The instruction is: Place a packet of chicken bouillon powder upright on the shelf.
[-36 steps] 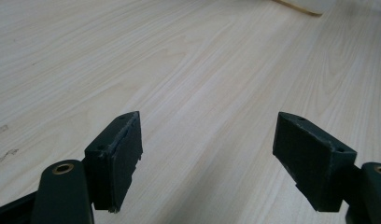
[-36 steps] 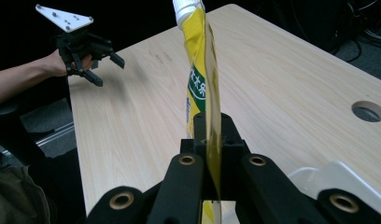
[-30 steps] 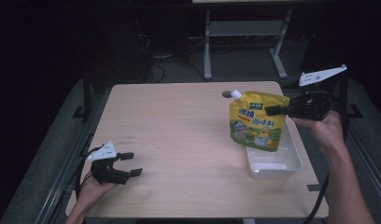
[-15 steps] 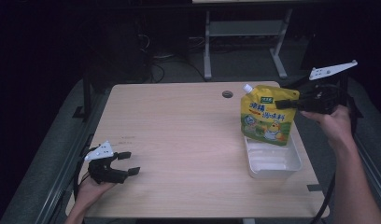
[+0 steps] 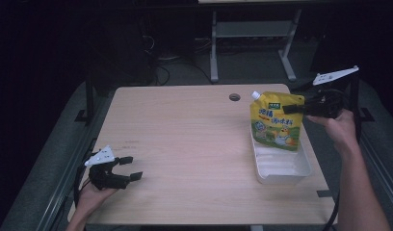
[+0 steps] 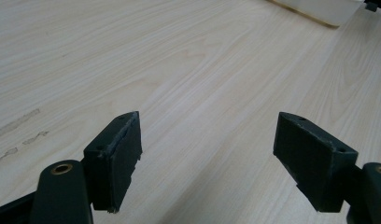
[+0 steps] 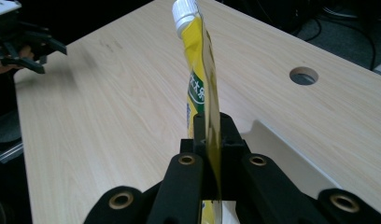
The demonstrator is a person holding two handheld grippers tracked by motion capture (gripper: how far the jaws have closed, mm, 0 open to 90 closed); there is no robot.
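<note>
A yellow spouted pouch [image 5: 275, 122] with a white cap hangs upright over the far end of a white tray [image 5: 283, 179] at the table's right side. My right gripper [image 5: 287, 109] is shut on the pouch's upper right edge. The right gripper view looks at the pouch [image 7: 198, 70] edge-on, pinched between my right gripper's [image 7: 211, 135] jaws, with the tray [image 7: 282, 154] below. I cannot tell whether the pouch's bottom touches the tray. My left gripper [image 5: 131, 167] rests low at the table's near left corner, open, and its own view has bare wood between the jaws [image 6: 207, 158].
The light wooden table [image 5: 185, 144] has a round cable hole [image 5: 234, 97] near its far edge, left of the pouch. A metal stand [image 5: 252, 33] stands on the dark floor beyond the table. A corner of the tray [image 6: 319, 9] appears far off in the left gripper view.
My right gripper has carried the pouch to the right and a little lower, over the tray's far end. The left gripper has stayed where it was.
</note>
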